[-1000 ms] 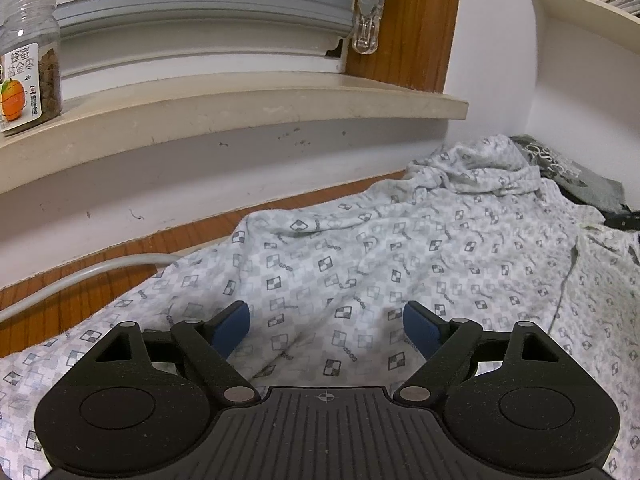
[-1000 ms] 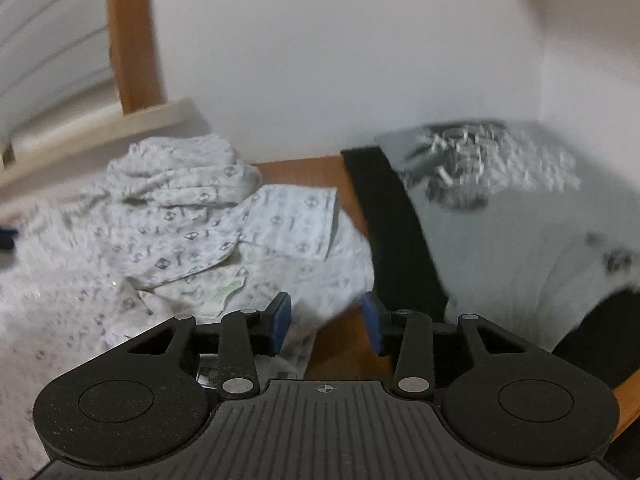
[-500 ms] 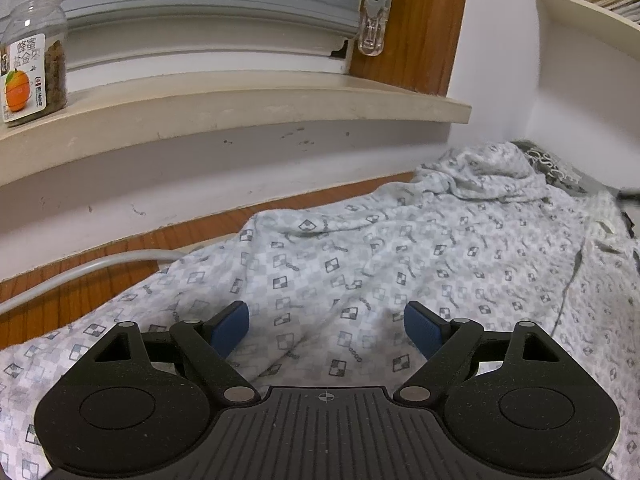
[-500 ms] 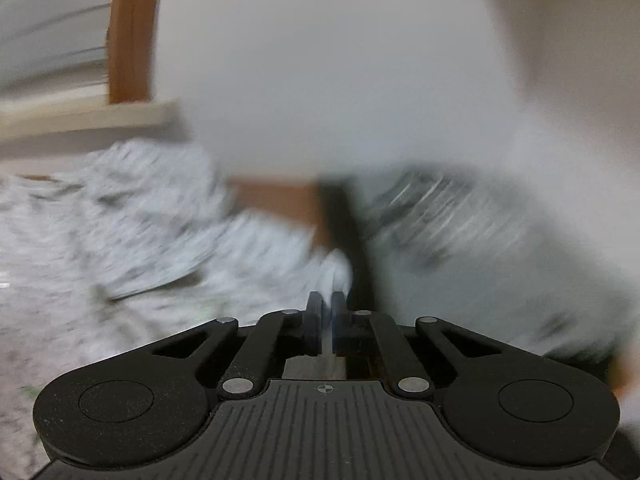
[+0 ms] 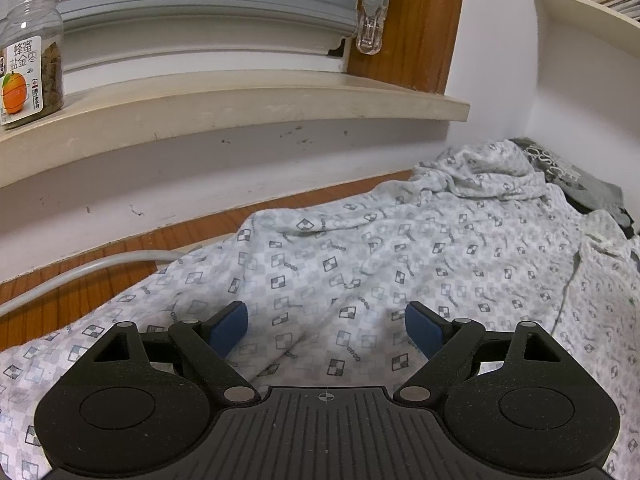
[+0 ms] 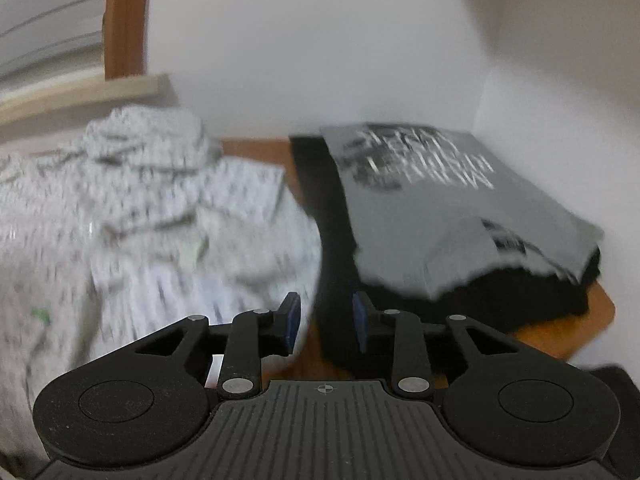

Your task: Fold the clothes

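Change since half a second ago: the right gripper (image 6: 326, 320), then pressed together, now has its jaws parted by a narrow gap with nothing between them; the left gripper (image 5: 326, 330) has kept its wide spread over the same cloth.
Left gripper: jaws spread wide, empty, low over the patterned garment (image 5: 400, 264), blue pads (image 5: 228, 326) on either side of a raised fold.
Right gripper: just above the near edge of the patterned garment (image 6: 152, 216), where it meets the dark clothes; this view is motion-blurred.
Patterned garment: white-grey cloth with small checked squares, spread crumpled across the wooden table (image 5: 80, 292), bunched into a heap at the far end near the wall.
Folded stack (image 6: 460, 208): grey printed shirt lying on black clothing, at the table's right corner beside the garment, touching its edge.
Jar (image 5: 30, 64): clear, lidless, on the window sill (image 5: 240, 108); roughly two-thirds full of a brown granular content, orange fruit on its label.
Cable (image 5: 80, 270): grey, runs along the table and goes under the garment's edge.
Blind cord clip (image 5: 372, 20): clear plastic, hangs against the wooden window frame.
Shelf (image 5: 592, 8): upper right, holds a row of books.
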A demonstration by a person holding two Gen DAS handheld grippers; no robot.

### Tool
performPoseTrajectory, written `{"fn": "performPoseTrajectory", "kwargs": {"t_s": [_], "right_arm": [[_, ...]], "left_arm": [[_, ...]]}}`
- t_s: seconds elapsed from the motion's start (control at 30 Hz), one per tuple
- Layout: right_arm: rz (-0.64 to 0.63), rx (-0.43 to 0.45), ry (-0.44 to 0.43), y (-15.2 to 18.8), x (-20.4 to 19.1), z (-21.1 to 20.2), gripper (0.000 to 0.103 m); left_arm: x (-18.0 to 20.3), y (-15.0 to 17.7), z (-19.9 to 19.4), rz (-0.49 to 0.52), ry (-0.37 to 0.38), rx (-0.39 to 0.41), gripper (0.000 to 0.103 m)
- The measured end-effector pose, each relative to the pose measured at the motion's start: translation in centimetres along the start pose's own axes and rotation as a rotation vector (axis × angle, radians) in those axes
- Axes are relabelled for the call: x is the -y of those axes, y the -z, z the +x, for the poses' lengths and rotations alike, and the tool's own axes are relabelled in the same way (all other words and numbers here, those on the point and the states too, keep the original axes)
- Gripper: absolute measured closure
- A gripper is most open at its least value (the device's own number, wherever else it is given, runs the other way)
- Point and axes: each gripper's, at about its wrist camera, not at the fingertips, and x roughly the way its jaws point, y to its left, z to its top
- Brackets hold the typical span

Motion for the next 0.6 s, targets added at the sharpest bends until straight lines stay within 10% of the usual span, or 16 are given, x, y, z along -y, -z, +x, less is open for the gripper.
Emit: {"fn": "performPoseTrajectory", "kwargs": {"t_s": [0.47,0.53,0.6], "right_arm": [[-0.144,0.033,-0.086,1.9,-2.7,0.5,0.067],[-0.169,0.046,-0.088,1.2,-3.1,0.6,0.094],[-0.215,0.042,-0.052,-0.1,-3.1,0.2,0.099]], "left_arm": [[-0.1,0.0,0.1,-0.006,0.005,0.001,0.014],[-0.1,0.0,0.1,-0.006,0.006,0.001,0.014],[-0.1,0.0,0.2,-0.007,0.007,0.000,0.014]]}}
